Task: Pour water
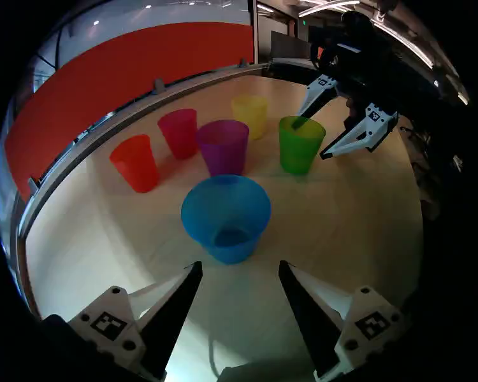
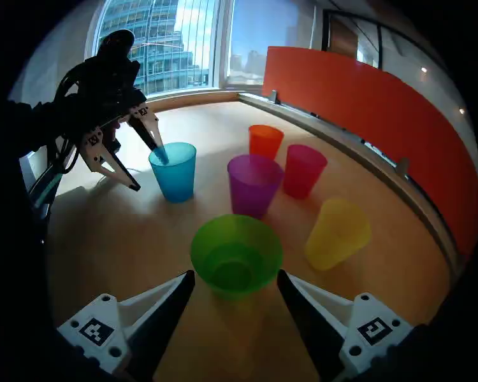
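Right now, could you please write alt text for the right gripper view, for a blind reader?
The right gripper, open, flanks an upright green cup on a wooden table. Beyond stand a purple cup, pink cup, orange cup, yellow cup and blue cup, the open left gripper at the blue one.

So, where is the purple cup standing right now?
In the left gripper view the purple cup stands upright on the table, just behind the blue cup, with the pink cup on its left and the green cup on its right.
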{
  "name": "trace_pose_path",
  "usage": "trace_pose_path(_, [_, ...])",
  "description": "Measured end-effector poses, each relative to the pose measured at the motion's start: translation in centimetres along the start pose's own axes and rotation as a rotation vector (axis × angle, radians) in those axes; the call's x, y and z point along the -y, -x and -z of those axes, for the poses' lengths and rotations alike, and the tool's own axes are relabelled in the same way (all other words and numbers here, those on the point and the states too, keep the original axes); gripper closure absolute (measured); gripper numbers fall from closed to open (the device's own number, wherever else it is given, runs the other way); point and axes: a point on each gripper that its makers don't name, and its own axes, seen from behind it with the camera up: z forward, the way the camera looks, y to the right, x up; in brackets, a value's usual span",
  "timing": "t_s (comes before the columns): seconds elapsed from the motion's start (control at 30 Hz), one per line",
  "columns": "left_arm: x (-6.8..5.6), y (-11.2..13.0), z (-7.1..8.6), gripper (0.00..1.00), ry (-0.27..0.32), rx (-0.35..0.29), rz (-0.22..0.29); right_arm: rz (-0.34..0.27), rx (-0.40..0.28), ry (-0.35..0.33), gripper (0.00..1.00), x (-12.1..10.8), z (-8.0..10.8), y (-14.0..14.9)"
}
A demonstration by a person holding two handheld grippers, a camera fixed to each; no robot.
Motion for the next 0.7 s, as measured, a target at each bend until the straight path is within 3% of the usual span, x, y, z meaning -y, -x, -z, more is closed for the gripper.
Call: trace_pose_path(0.7, [1.8, 1.3, 3.0, 0.11, -0.118, -0.033, 0.077, -0.089, -0.044, 0.1, 0.0, -1.2, 5.0, 2.3])
